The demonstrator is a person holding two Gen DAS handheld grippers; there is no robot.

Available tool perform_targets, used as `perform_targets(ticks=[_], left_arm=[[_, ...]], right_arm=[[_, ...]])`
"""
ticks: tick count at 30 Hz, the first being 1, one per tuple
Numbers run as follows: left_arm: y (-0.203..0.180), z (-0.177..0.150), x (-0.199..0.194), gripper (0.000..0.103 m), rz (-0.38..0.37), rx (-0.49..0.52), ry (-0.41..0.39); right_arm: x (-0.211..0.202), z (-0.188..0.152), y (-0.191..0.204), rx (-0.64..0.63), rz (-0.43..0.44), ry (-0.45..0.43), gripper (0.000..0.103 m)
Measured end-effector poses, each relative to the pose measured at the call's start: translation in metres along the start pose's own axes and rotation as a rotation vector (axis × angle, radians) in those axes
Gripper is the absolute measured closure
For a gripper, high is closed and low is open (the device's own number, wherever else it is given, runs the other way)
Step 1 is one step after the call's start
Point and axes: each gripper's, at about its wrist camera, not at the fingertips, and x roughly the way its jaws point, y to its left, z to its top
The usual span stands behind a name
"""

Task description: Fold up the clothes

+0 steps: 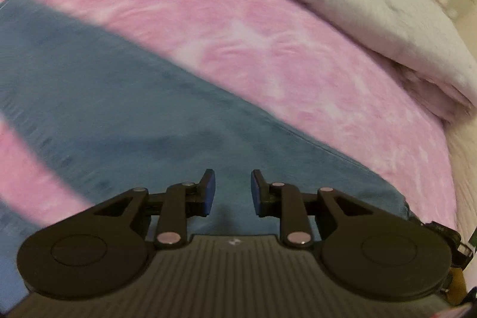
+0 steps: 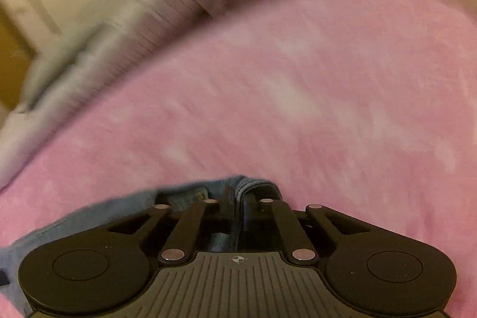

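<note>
On the bed, over a fuzzy pink blanket (image 1: 268,49) mottled with paler patches, blue denim jeans (image 1: 149,115) are spread flat, their weave soft and faintly streaked, with a stitched seam traced along the far edge. No brand or label can be read; only a small pale emblem is seen on the ribbed grey body of the left tool (image 1: 233,192), and a crosshair mark on that of the right tool (image 2: 238,207). The left tool's blue-padded fingers (image 1: 208,192) are held apart above the denim, with nothing pressed between them. The right tool's jaws are drawn together and clamped on a thick folded hem of the jeans, where dark stitching is shown. A plush pale grey-pink comforter (image 1: 402,29) is heaped at the blanket's far side. Both views are blurred.
</note>
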Motion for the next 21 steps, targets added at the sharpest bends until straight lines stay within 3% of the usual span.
perform_targets(ticks=[1, 3, 4, 6, 9, 14, 16, 17, 18, 21], left_arm=[[0.012, -0.003, -0.003, 0.082, 0.017, -0.036, 0.012], [0.033, -0.012, -0.009, 0.082, 0.022, -0.106, 0.029], [0.042, -0.017, -0.010, 0.082, 0.018, -0.139, 0.039], [0.060, -0.026, -0.008, 0.081, 0.001, -0.220, 0.065], [0.082, -0.039, 0.000, 0.079, -0.048, -0.360, 0.100], [0.097, -0.051, 0.024, 0.077, -0.161, -0.512, 0.079], [0.098, -0.048, 0.034, 0.081, -0.192, -0.531, 0.054], [0.097, -0.044, 0.037, 0.087, -0.216, -0.522, 0.036], [0.094, -0.039, 0.039, 0.099, -0.235, -0.504, 0.019], [0.075, -0.012, 0.027, 0.100, -0.279, -0.352, -0.053]], right_arm=[[0.002, 0.001, -0.006, 0.064, 0.020, 0.001, 0.089], [-0.002, 0.008, -0.007, 0.116, 0.023, 0.002, 0.063], [-0.010, 0.012, -0.004, 0.116, 0.016, -0.020, 0.057], [-0.028, 0.017, 0.001, 0.115, 0.017, -0.062, 0.055], [-0.056, 0.009, 0.000, 0.164, 0.013, -0.031, 0.055], [-0.101, -0.047, -0.017, 0.257, -0.048, 0.068, 0.055], [-0.118, -0.074, -0.024, 0.285, -0.101, 0.104, 0.055], [-0.125, -0.087, -0.027, 0.295, -0.136, 0.120, 0.055], [-0.131, -0.097, -0.030, 0.301, -0.162, 0.132, 0.055], [-0.150, -0.116, -0.030, 0.288, -0.201, 0.130, 0.055]])
